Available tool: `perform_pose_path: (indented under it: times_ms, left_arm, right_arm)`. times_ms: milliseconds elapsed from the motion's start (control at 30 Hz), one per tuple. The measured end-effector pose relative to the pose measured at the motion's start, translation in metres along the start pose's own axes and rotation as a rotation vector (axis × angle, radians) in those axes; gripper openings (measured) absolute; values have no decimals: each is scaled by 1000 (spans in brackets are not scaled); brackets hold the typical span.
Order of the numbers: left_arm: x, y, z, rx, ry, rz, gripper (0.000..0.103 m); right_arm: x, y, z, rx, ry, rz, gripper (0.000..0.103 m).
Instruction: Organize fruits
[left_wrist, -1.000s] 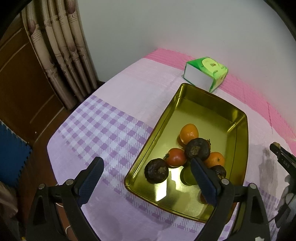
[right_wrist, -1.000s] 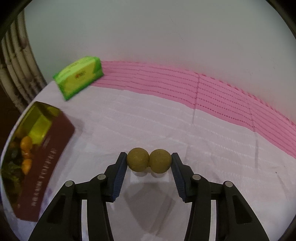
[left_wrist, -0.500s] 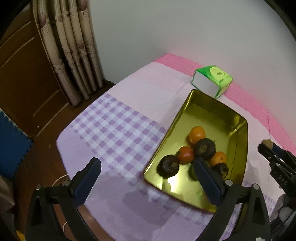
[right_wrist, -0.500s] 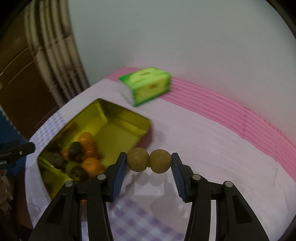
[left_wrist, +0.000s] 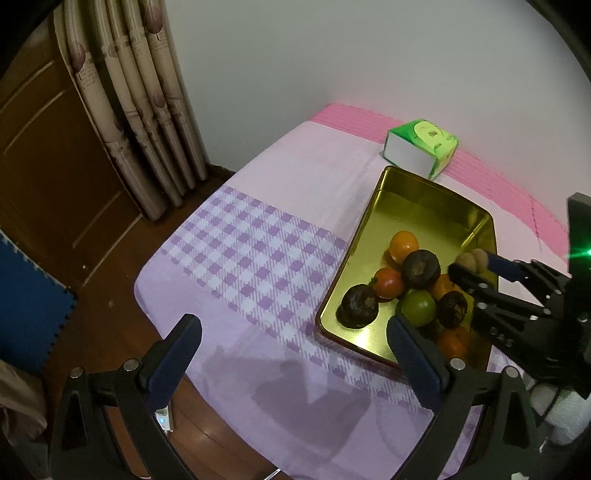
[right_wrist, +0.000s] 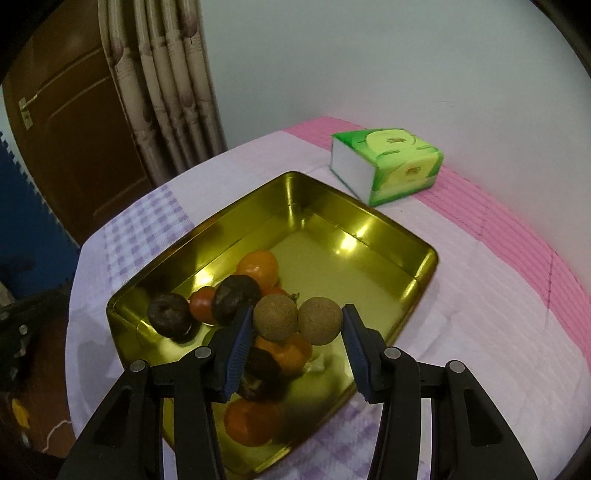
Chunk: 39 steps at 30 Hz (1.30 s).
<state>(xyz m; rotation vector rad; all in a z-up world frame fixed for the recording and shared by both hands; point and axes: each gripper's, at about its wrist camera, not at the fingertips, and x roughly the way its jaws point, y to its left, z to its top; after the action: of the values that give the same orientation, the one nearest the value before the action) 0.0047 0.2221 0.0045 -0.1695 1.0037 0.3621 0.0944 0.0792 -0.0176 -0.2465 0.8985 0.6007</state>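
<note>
My right gripper (right_wrist: 297, 323) is shut on two small round brown fruits (right_wrist: 319, 320), held side by side above the gold metal tray (right_wrist: 402, 236). The tray holds oranges (right_wrist: 258, 266), dark round fruits (right_wrist: 170, 314) and a red one (right_wrist: 201, 304). In the left wrist view the same tray (left_wrist: 436, 192) lies ahead to the right, with a green fruit (left_wrist: 417, 306) among the pile, and the right gripper (left_wrist: 476, 264) reaches over it from the right. My left gripper (left_wrist: 293, 354) stands open and empty over the checked cloth, left of the tray's near corner.
A green tissue box (right_wrist: 388, 166) stands behind the tray near the wall. The table (left_wrist: 258, 206) wears a pink and purple-checked cloth and ends at its left edge above a wooden floor. Curtains (left_wrist: 147, 110) and a brown door (left_wrist: 40, 155) lie beyond.
The right gripper has swung left with the two brown fruits, from bare cloth to over the tray. The left gripper has drawn back and a little up, showing more of the table.
</note>
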Motion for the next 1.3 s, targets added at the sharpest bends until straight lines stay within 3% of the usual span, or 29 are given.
perform_pose_path:
  times_ms: [367,800,1000,1100,1300]
  left_arm:
    - [2,2,0,-5,7,-13,100]
    - [0,-3,-2,11,2,-16,100]
    - [-1,-8,-4,26,-2,-18,100]
    - [-4,-12,-5,35,-5,-21,100]
    - [-8,-21,-10,65,-15,-27,100]
  right_arm:
    - [20,6,-3,5,56,-16,49]
    - [18,6,-3,38,51,-20,50]
    - [-8,-4,-5,82,7,-23,65]
    - [-25,-7,-10,92,-19,-38,79]
    - [-56,-5,-31,45,-41,-143,91]
